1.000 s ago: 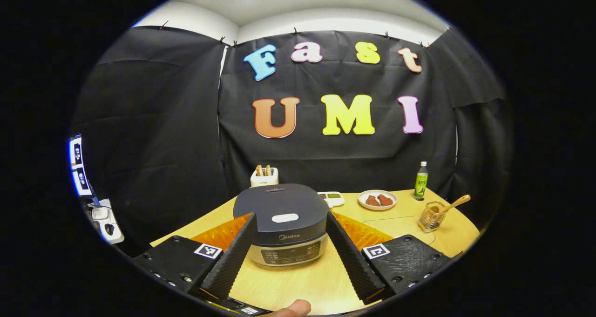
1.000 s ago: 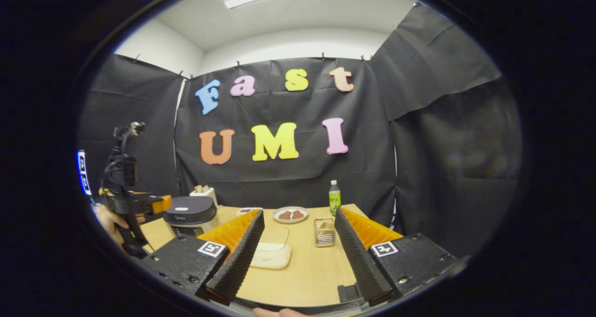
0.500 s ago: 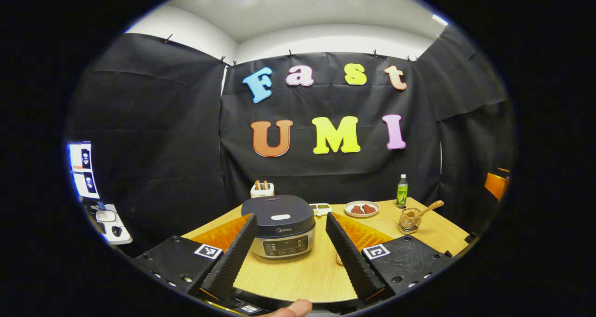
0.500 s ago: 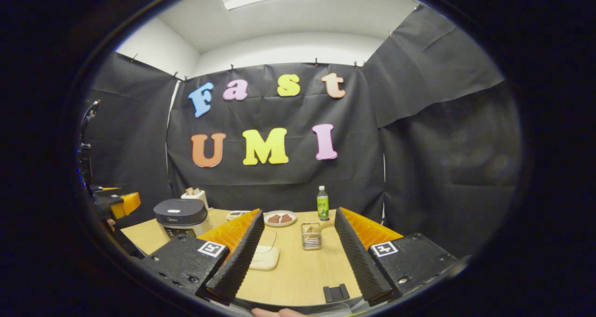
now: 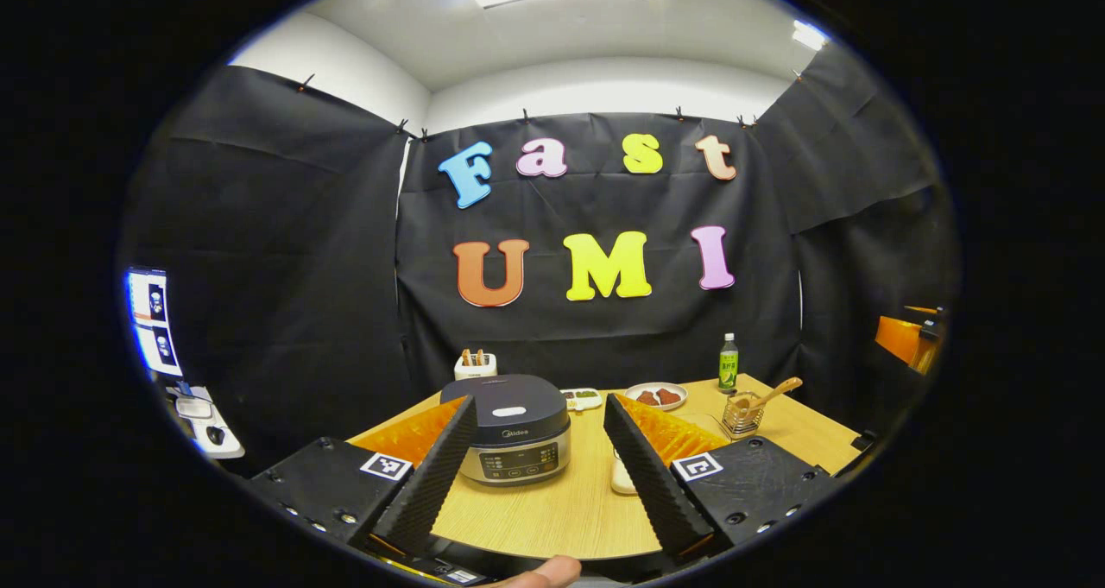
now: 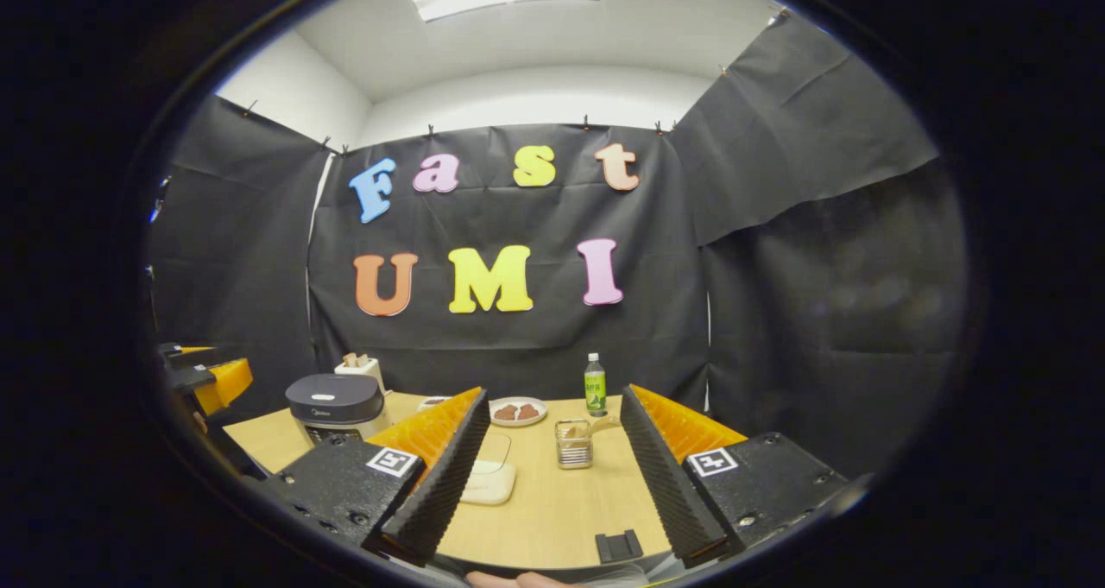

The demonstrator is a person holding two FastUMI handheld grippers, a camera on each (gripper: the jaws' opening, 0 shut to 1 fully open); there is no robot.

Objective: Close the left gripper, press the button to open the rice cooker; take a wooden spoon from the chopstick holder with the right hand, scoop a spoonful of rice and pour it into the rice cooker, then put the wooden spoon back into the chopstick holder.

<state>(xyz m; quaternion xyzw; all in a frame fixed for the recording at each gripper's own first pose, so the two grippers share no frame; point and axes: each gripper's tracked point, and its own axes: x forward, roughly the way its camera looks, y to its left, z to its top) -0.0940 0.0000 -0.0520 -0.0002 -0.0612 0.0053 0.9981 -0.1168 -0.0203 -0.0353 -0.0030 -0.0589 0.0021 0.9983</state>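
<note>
L claw (image 5: 538, 463) wide apart, level w/ rice cooker (image 5: 509, 427), lid down.

On the desk (image 5: 552, 519) there is one rice cooker (image 5: 509, 428), one chopstick holder (image 5: 741, 414) with one wooden spoon (image 5: 771, 393) in it, one green bottle (image 5: 729, 363), one plate (image 5: 656, 395) with two brown pieces on it, one white toaster (image 5: 476, 365) with two slices in it, one small tray (image 5: 581, 397), and one flat white container (image 6: 489, 482). Two grippers are visible, the left gripper (image 5: 537, 467) and the right gripper (image 6: 552, 467).
</note>
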